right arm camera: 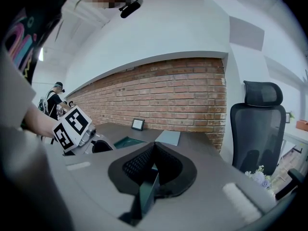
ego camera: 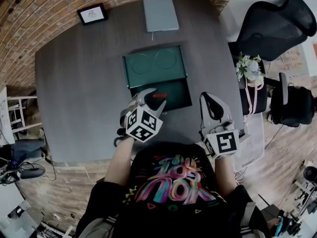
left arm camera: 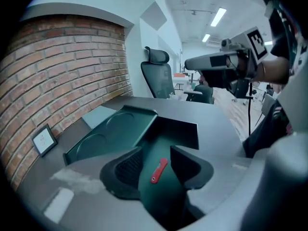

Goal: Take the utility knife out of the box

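Jaws of the left gripper [ego camera: 152, 100] stand spread, straddling the red utility knife [left arm camera: 159, 170] inside the open box [ego camera: 176, 93], apparently poised for pickup. The right gripper [right arm camera: 154, 153] waits with its jaws pressed together, empty.

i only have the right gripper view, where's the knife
Observer: The red knife lies on the floor of the open box.
Operator: left tongs on it yet
Observer: No. The left gripper hovers over the box with its tongs wide apart. In the left gripper view the knife shows between them, clear of both pads.
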`<state>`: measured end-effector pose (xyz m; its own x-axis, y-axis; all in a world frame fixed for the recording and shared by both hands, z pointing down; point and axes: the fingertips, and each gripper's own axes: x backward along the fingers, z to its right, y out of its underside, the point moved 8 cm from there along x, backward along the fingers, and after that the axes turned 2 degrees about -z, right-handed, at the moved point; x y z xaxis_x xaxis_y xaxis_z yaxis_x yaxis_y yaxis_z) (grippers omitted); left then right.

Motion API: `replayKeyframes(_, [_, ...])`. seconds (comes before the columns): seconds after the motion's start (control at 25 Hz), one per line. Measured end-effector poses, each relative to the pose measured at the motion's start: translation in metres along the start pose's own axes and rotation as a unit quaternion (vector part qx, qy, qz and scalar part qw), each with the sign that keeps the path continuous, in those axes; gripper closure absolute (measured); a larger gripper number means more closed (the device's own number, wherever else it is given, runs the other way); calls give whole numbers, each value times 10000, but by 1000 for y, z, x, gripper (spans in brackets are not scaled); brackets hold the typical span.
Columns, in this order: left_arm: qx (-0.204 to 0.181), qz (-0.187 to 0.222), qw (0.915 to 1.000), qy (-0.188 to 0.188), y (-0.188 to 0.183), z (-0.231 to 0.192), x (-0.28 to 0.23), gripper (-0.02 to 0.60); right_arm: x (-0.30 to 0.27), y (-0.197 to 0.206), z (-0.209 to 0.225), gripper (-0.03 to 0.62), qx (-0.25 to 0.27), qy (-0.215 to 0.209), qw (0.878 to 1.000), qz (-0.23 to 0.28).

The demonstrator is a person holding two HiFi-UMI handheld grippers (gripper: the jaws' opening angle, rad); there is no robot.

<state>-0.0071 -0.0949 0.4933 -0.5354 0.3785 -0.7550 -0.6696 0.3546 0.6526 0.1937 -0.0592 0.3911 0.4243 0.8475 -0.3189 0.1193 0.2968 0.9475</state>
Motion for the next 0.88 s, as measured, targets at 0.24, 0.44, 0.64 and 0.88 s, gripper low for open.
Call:
replayKeyframes(0.24, [-391,-485,9977,265,6,-1,-23,411,2,4,5,595,-60,125,9999,-30])
replayKeyframes(0.44, [-425,-755,9951,486,10,-3,-41,411,6,6,11,595,-96,269,9996,-71])
replayKeyframes(0.64, [-505,-968,9917,686,13,-2,-55,412,9,9,16,595,-135,355,9992,-97])
replayKeyframes(0.88, [-681,-1248,9857,901,18,2,-69,413,9,12,20,595,-142,357,9992,-133])
